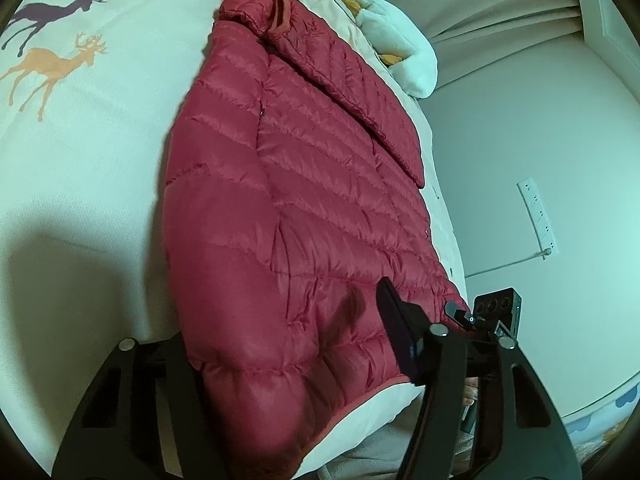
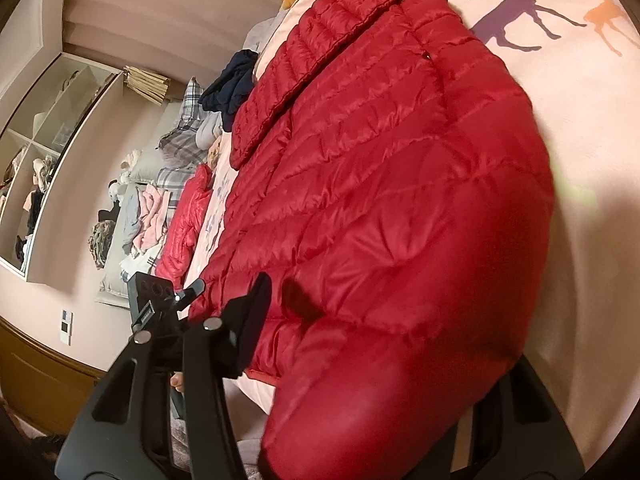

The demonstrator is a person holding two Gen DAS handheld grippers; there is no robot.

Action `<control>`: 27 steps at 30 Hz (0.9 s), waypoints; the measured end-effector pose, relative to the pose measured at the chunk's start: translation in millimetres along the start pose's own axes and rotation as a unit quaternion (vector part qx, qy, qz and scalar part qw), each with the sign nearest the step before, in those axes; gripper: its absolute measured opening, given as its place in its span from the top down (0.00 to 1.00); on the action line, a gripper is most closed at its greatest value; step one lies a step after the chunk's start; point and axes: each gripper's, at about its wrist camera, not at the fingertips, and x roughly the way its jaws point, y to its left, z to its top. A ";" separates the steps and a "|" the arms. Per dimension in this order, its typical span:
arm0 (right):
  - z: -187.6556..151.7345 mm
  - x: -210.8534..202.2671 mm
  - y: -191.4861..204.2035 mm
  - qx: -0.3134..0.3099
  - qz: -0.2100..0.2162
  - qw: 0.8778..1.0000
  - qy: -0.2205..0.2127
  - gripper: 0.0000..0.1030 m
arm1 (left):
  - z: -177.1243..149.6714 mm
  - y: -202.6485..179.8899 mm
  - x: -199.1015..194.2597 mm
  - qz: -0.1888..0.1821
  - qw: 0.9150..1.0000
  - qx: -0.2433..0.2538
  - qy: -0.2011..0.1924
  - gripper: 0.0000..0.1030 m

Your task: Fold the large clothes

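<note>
A red quilted puffer jacket [image 1: 280, 184] [image 2: 380, 160] lies flat on a pale bed cover [image 1: 80, 168] printed with deer, one sleeve [image 1: 352, 80] folded across its body. My left gripper [image 1: 280, 332] straddles the hem: its right finger [image 1: 400, 332] stands over the fabric, and the left finger is hidden beneath the puffy edge. My right gripper [image 2: 392, 332] straddles the hem further along, with one finger [image 2: 256, 312] over the jacket and the other covered by it. I see no pad pressing the fabric in either view. Each view shows the other gripper's camera housing [image 1: 496, 308] [image 2: 154, 300] close beside it.
The bed's edge runs just past the hem. A white plush thing [image 1: 400, 40] lies at the head end near a wall socket strip [image 1: 538, 216]. Along the far side lie a second red jacket [image 2: 188, 220], a dark garment [image 2: 232, 84] and plaid cloth [image 2: 180, 152]. Open shelves [image 2: 40, 140] line the wall.
</note>
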 end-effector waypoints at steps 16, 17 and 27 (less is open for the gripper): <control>0.2 -3.0 -8.9 0.015 0.008 1.000 -0.006 0.62 | -0.4 11.7 -14.7 -0.040 0.998 -0.035 -0.015 0.45; -0.3 -3.7 -10.5 0.016 0.009 1.000 -0.006 0.63 | -1.5 11.2 -15.2 -0.039 0.998 -0.036 -0.014 0.45; -1.7 -5.2 8.8 -0.029 -0.022 0.999 -0.022 0.80 | -11.2 -1.3 -11.5 -0.011 1.000 -0.013 -0.007 0.59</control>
